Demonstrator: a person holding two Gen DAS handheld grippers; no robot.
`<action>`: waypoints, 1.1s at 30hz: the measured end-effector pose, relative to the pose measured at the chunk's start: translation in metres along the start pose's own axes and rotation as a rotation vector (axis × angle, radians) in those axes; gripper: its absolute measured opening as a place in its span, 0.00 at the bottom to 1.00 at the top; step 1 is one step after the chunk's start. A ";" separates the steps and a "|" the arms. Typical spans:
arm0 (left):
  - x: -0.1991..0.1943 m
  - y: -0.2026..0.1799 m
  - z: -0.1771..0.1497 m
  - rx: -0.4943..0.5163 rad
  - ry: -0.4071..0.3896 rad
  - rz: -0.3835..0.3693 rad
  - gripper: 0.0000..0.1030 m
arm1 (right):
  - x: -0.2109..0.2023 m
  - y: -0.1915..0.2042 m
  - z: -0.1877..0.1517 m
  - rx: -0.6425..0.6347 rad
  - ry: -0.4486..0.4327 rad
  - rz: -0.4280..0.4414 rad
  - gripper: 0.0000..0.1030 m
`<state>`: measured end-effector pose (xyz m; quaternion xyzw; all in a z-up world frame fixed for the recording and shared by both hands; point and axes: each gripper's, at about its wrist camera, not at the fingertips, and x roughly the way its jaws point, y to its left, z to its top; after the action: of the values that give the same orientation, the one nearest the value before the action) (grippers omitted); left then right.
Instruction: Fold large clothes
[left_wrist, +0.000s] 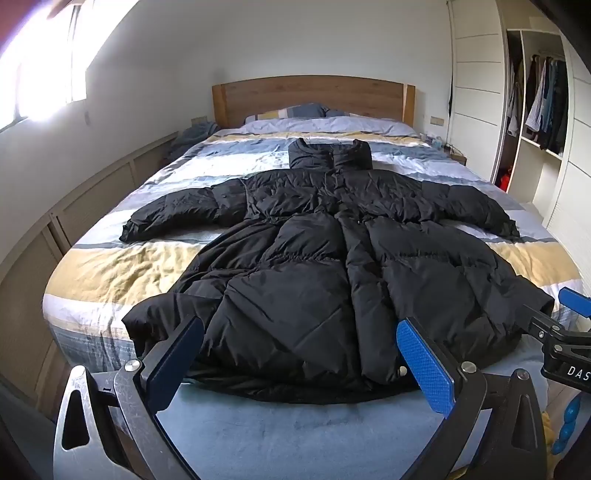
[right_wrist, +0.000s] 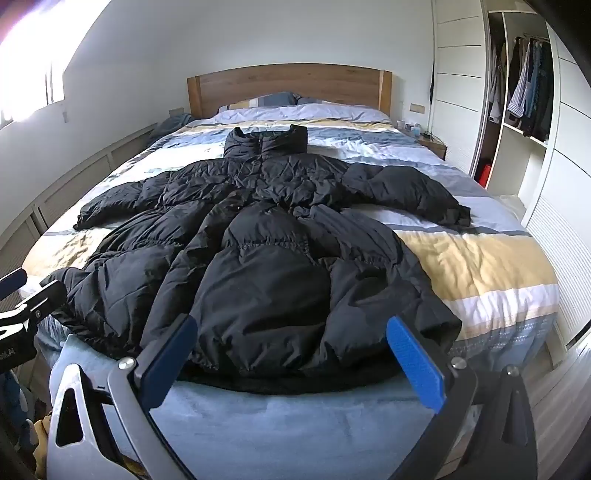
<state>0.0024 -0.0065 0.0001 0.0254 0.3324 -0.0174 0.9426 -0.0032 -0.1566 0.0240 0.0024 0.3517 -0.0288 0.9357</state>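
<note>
Black puffer coat, spread flat, unfolded, just ahead of left gripper and right gripper, both wide open, empty; next: grasp hem.

You've got a bed w/ a striped duvet (yellow, white, blue-grey bands) filling most of both views. Wooden headboard sits at the far end, pillows just in front of it. Bright window on the left wall, low panelled cabinets below it. Right side: open wardrobe w/ hanging clothes, nightstand near the bed's far corner.
</note>
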 end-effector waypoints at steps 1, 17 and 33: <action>0.000 0.000 0.000 0.000 0.002 0.000 0.99 | 0.000 0.000 0.000 0.000 0.001 0.000 1.00; 0.011 0.007 -0.004 -0.018 0.017 0.002 0.99 | 0.006 -0.001 -0.002 0.004 0.013 -0.002 1.00; 0.027 0.009 -0.004 -0.021 0.010 0.016 0.99 | 0.029 -0.003 0.001 -0.004 0.063 -0.014 1.00</action>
<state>0.0215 0.0023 -0.0194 0.0181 0.3371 -0.0059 0.9413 0.0188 -0.1614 0.0052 -0.0009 0.3812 -0.0345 0.9239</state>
